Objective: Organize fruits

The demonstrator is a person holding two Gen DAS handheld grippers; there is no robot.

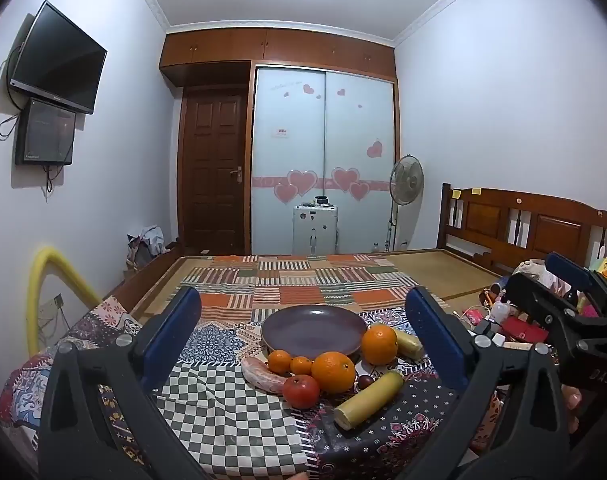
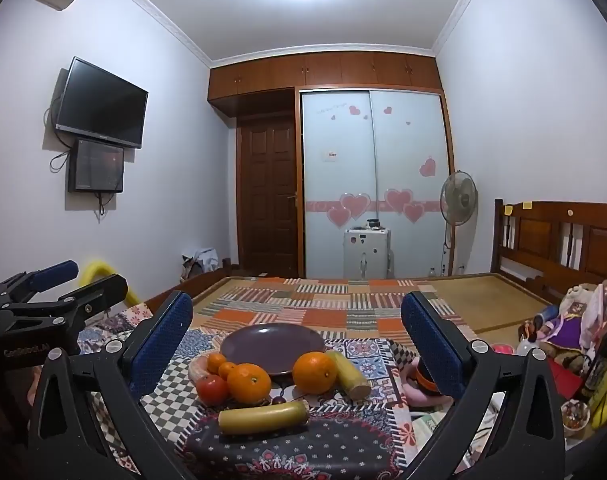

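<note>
Left tool (image 1: 303, 344): fingers spread wide, nothing between them; held above the near edge of the patterned cloth (image 1: 231, 412), pointing at the fruit group. It also shows at the left edge of the right wrist view.

Right tool (image 2: 297, 344): fingers spread wide, holding nothing; held beside the left tool and aimed at the same group. It also shows at the right edge of the left wrist view.

Plate (image 1: 313, 330): purple, round, bare, lying flat on the cloth behind the fruit.

Large orange, near (image 1: 333, 372): in front of the plate, at the middle of the group.

Large orange, right (image 1: 379, 344): against the plate's right rim.

Two small oranges (image 1: 280, 361): side by side at the plate's front rim, left of the near large orange.

Red fruit (image 1: 301, 391): round, just in front of the small oranges, touching the near large orange.

Pinkish long item (image 1: 259, 376): lying left of the red fruit; kind cannot be told.

Yellow stick, near (image 1: 369, 400): lying on the cloth, nearest the tools.

Yellow stick, far (image 1: 409, 343): behind the right large orange.

Small dark fruit (image 1: 365, 381): between the near orange and the near stick.

Bed (image 1: 503, 224): wooden headboard at right, with toys (image 2: 575, 312) piled beside the cloth.
</note>
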